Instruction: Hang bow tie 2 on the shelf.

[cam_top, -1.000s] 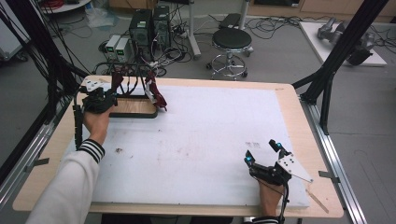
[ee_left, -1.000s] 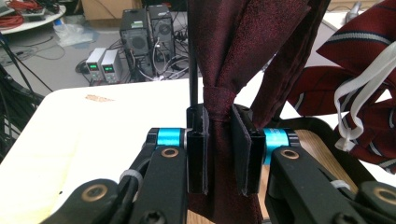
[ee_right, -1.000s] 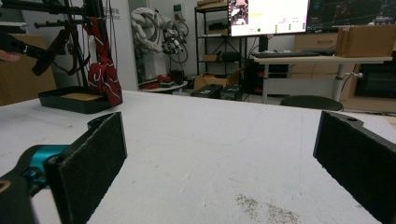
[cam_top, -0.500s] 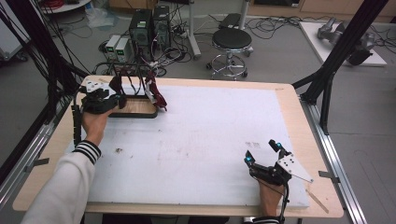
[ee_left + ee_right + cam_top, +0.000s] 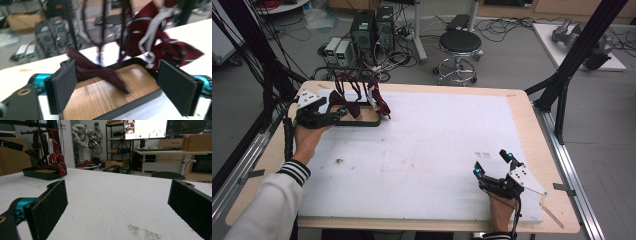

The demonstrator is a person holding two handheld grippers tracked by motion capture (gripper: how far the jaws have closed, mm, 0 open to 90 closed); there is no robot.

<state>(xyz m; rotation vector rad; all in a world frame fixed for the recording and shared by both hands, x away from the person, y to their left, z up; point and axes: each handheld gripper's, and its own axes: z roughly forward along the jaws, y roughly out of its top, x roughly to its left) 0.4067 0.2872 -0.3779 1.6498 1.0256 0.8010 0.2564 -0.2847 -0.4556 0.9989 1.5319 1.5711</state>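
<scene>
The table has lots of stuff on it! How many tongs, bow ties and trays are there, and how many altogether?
Tongs: 2, the left tongs and the right tongs
Dark red bow ties: 2, a plain bow tie and a striped bow tie, both hanging on the stand
Wooden tray with a black rim: 1, the tray
Total: 5

A round black stool (image 5: pixel 460 42) on a chrome base stands at upper centre. Dark computer towers (image 5: pixel 372 29) with tangled cables sit at its left on grey floor.
</scene>
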